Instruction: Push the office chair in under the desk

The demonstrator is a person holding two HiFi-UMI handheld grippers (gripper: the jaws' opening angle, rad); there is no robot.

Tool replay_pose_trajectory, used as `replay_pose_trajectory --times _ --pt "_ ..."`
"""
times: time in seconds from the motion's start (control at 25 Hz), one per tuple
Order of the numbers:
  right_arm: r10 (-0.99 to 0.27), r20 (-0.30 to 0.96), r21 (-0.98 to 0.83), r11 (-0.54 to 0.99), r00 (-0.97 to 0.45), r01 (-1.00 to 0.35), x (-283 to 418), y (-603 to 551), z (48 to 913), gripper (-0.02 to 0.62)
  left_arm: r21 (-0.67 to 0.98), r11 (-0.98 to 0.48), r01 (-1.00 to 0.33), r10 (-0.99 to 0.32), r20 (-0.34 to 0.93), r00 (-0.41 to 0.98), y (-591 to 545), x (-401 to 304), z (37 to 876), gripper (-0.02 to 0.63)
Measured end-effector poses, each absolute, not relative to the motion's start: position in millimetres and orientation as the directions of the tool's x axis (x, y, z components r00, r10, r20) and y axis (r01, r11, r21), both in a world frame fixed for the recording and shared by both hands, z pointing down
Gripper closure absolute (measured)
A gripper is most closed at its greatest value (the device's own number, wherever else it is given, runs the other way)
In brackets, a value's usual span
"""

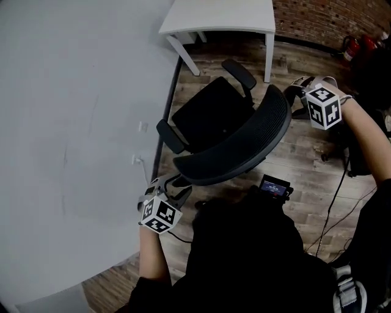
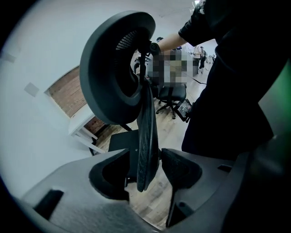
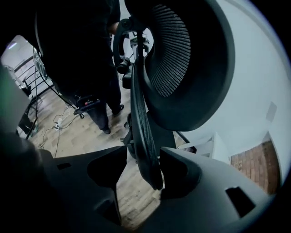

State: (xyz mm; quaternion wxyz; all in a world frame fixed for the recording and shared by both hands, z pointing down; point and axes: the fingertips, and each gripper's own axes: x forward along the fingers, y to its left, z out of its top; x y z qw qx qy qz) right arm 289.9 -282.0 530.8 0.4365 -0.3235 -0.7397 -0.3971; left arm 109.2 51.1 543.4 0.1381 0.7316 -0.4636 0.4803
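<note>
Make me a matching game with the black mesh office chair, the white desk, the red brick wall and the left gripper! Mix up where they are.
Things:
1. black mesh office chair
2. white rectangular desk
3. red brick wall
4. left gripper with its marker cube

Places or states:
A. far corner, behind the desk
B. jaws open astride the backrest's edge
C. standing out on the wooden floor, not under the desk
D. beyond the chair

Pairs: 1-C, 2-D, 3-A, 4-B

The black mesh-backed office chair (image 1: 211, 119) stands upright on the wood floor (image 1: 293, 159). Its seat faces the white desk (image 1: 220, 15), not yet under it.
</note>
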Motion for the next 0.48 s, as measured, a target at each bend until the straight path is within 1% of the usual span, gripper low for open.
replay_pose_trajectory --times 0.12,0.16,0.24,0.44,0.48 --pt "0.133 0.901 0.314 0.459 -0.413 0.831 282 -282 533 0.429 -0.246 -0.534 -0.809 -0.548 0.829 0.109 46 108 544 0.38" --pt "0.13 0.9 0.318 0.455 -0.416 0.832 280 -282 533 0.441 -0.248 -0.535 -0.808 -0.551 0.827 0.11 45 108 545 0.381" --pt "0.133 0.898 0.32 0.455 -0.419 0.831 279 -280 533 0.443 -0.258 -0.541 -0.8 -0.559 0.821 0.113 43 111 544 0.385" --pt "0.136 0.893 0.326 0.46 -0.429 0.826 280 -278 532 0.446 -0.26 -0.579 -0.773 -0.539 0.833 0.124 43 118 547 0.449" --pt "0.134 0.893 0.328 0.46 -0.429 0.825 280 -278 532 0.446 -0.256 -0.581 -0.772 -0.537 0.834 0.129 43 119 548 0.451"
